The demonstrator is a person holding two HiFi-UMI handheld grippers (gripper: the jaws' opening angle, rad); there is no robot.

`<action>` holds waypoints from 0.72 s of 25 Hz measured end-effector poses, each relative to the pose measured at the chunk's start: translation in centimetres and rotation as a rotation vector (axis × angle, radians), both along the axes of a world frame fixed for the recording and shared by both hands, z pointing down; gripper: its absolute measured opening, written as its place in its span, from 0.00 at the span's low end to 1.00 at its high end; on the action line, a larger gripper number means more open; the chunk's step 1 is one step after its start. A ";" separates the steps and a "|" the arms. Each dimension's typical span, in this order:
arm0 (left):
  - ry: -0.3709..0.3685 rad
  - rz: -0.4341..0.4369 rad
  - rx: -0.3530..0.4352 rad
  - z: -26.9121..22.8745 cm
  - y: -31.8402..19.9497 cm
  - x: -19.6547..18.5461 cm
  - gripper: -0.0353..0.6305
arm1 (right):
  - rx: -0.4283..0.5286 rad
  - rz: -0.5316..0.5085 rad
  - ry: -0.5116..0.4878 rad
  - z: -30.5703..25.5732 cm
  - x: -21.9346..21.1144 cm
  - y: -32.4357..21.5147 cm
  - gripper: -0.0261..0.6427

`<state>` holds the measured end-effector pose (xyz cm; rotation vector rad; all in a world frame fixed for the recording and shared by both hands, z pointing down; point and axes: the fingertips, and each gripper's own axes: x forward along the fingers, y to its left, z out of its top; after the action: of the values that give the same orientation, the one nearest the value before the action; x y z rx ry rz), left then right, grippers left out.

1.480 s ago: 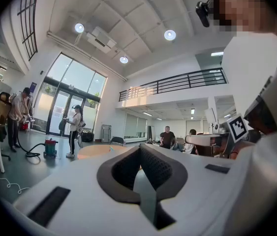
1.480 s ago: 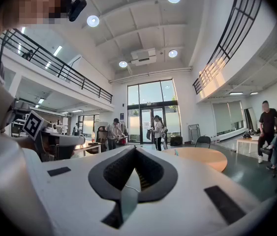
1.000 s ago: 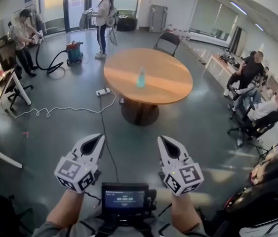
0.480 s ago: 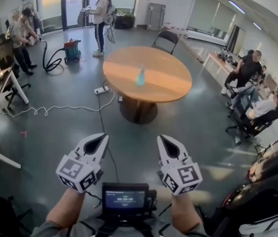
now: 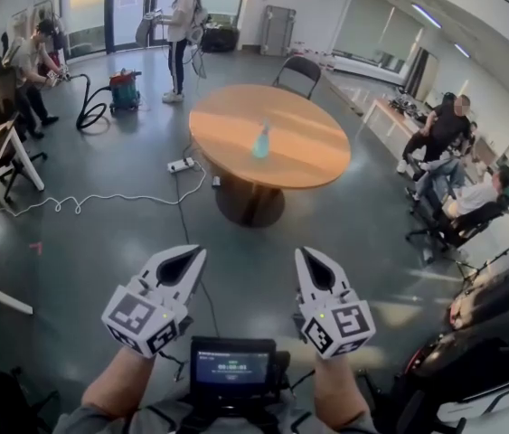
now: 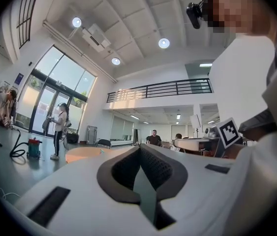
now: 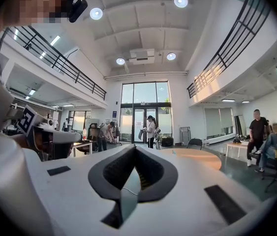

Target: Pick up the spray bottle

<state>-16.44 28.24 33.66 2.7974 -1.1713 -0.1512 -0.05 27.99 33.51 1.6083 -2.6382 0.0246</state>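
The spray bottle [image 5: 260,142] is standing upright near the middle of the round table [image 5: 313,147], well apart from both grippers, so the step in hand is, by my reading, the approach and not yet the grasp. The left gripper [image 5: 194,255] and right gripper [image 5: 305,255] are pointing level toward the table, side by side over the floor [image 5: 82,242]. The left fingers [image 6: 121,168] are lying together with nothing between them, and the right fingers [image 7: 111,173] are doing the same. A cable [image 5: 180,202] is running across the floor between the person and the table, so stepping over it cleanly is worth the care. To do this well, I would pick one gripper, likely the right since the bottle is sitting slightly toward that side, and spread its fingers wide before they are near the bottle, not beside it. The bottle is looking slim and light, so a bump could tip it; coming in level at the body, below the spray head, with one finger on each side, and closing gently should be giving a steady hold before lifting straight up.
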 end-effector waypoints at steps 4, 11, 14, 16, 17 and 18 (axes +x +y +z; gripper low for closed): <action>0.007 -0.027 -0.045 1.2 -1.1 -2.1 0.05 | 0.000 0.014 0.019 0.3 -1.4 -0.4 0.06; 0.018 -0.011 -0.029 0.8 -2.3 -2.4 0.06 | 0.001 0.043 0.020 0.4 -1.9 -2.1 0.06; 0.030 -0.024 0.004 0.3 -3.2 -2.3 0.06 | 0.002 0.032 0.013 0.5 -2.0 -3.3 0.06; 0.020 -0.041 -0.001 0.6 -4.3 -2.5 0.05 | 0.003 0.018 0.001 0.5 -2.1 -4.4 0.06; 0.019 -0.050 -0.006 0.6 -4.8 -2.6 0.05 | 0.007 0.009 -0.003 0.5 -2.1 -4.9 0.06; 0.017 -0.059 -0.007 0.6 -5.3 -2.6 0.06 | 0.012 0.006 -0.008 0.5 -2.0 -5.6 0.06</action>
<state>-19.06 22.96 34.31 2.7512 -1.2493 -0.1760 -2.02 22.44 33.98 1.6235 -2.6442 0.0145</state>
